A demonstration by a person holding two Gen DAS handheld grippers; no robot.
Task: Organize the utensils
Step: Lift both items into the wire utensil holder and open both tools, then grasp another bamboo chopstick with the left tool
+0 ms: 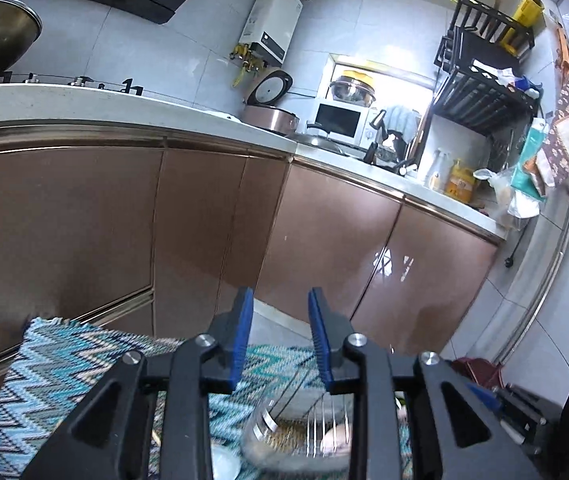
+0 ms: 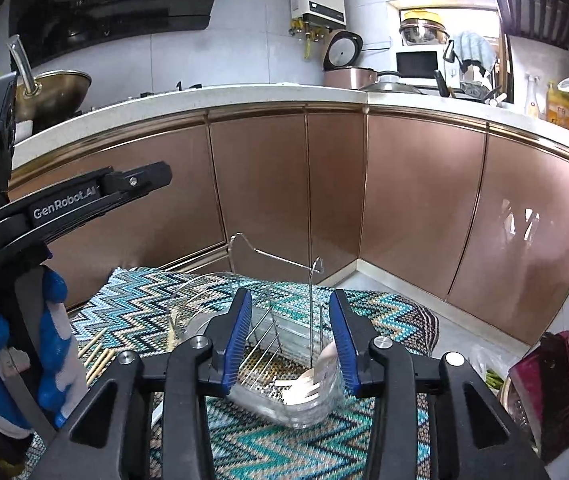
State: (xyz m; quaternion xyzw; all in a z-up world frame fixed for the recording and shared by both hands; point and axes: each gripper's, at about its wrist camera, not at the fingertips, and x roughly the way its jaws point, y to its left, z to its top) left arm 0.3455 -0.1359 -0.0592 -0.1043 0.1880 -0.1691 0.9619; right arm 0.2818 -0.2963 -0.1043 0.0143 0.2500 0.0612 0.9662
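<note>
2 grippers (image 1: 280, 304) (image 2: 290, 306) parted, empty, above utensil rack (image 2: 284, 340)

Clear glass container (image 2: 284, 392) with wire rack (image 2: 280, 320) and white spoons (image 2: 308, 384) on zigzag mat (image 2: 132, 312).

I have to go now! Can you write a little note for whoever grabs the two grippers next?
Left gripper: open, empty.
Right gripper: open, empty, blue fingers either side of the wire rack's upright.
Things: clear glass dish holding a thin wire rack and a pale spoon, on the zigzag woven mat. Wooden chopsticks lie loose on the mat, left of the dish.
Done: spoon in dish.
Left: chopsticks, probably.
</note>
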